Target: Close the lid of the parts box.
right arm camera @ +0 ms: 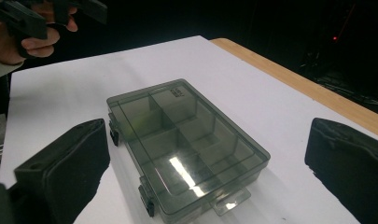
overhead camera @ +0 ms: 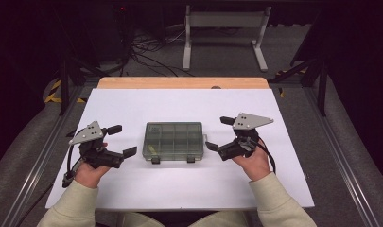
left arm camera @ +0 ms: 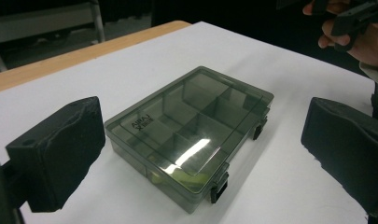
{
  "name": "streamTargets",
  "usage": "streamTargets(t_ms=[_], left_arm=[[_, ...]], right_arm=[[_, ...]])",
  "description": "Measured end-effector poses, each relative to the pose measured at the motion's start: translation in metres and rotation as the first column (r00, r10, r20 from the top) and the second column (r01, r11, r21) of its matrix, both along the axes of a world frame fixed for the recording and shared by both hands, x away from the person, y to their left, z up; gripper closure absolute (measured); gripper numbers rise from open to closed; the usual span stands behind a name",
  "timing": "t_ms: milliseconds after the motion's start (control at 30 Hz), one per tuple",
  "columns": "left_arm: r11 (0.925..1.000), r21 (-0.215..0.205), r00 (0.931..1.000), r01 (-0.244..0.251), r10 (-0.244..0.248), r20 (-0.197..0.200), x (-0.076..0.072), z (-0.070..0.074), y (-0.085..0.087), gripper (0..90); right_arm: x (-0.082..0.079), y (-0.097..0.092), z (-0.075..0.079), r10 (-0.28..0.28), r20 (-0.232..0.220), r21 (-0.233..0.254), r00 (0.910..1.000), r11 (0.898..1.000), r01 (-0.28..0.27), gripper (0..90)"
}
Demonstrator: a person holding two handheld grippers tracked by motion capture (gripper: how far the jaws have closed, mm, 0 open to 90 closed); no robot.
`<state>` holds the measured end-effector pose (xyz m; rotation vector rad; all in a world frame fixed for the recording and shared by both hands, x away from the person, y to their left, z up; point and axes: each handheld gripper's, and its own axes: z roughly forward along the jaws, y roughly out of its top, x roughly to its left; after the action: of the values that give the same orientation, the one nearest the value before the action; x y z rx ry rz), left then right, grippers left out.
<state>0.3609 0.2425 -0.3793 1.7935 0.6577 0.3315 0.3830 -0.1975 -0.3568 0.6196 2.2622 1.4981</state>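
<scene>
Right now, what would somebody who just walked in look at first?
Probably the smoky-grey see-through plastic box with little compartments, lying shut in the middle of the white table. Next, the two black hand-held tools: the left tool and the right tool sit on either side of the box, both open and not touching it.

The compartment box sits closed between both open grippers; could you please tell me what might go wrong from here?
1. The compartment box lies loose on the smooth white table, so a push from the left gripper or the right gripper alone would probably slide it.
2. Its two latches are small and face the person; a wide gripper could slip off them.
3. The glossy lid may give a poor hold.
</scene>
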Motion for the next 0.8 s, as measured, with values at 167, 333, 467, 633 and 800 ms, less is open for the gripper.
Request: streamTargets(t_ms=[167,333,467,633,800], left_arm=[[0.9988,-0.042,0.9996,-0.024,0.025,0.017,-0.007,-0.009,0.012,0.9],[0.9977,-0.056,0.9985,-0.038,0.040,0.037,-0.012,-0.017,0.019,1.6],[0.9985,-0.035,0.9968,-0.042,0.044,0.066,-0.018,-0.023,0.021,2.1],[0.9976,-0.038,0.9934,-0.058,0.061,0.097,-0.027,-0.033,0.022,2.6],[0.9977,-0.033,0.9949,-0.058,0.061,0.081,-0.029,-0.042,0.025,2.6]], right_arm=[[-0.009,-0.012,-0.005,-0.011,0.031,0.047,0.9995,0.999,0.010,0.6],[-0.015,-0.019,-0.011,-0.003,0.072,0.062,0.9974,0.998,-0.001,0.5],[-0.021,-0.028,-0.020,-0.015,0.089,0.085,0.9959,0.996,0.007,0.4],[-0.026,-0.035,-0.028,-0.031,0.086,0.085,0.9958,0.996,0.024,0.4],[-0.032,-0.042,-0.036,-0.038,0.090,0.095,0.9953,0.995,0.029,0.4]])
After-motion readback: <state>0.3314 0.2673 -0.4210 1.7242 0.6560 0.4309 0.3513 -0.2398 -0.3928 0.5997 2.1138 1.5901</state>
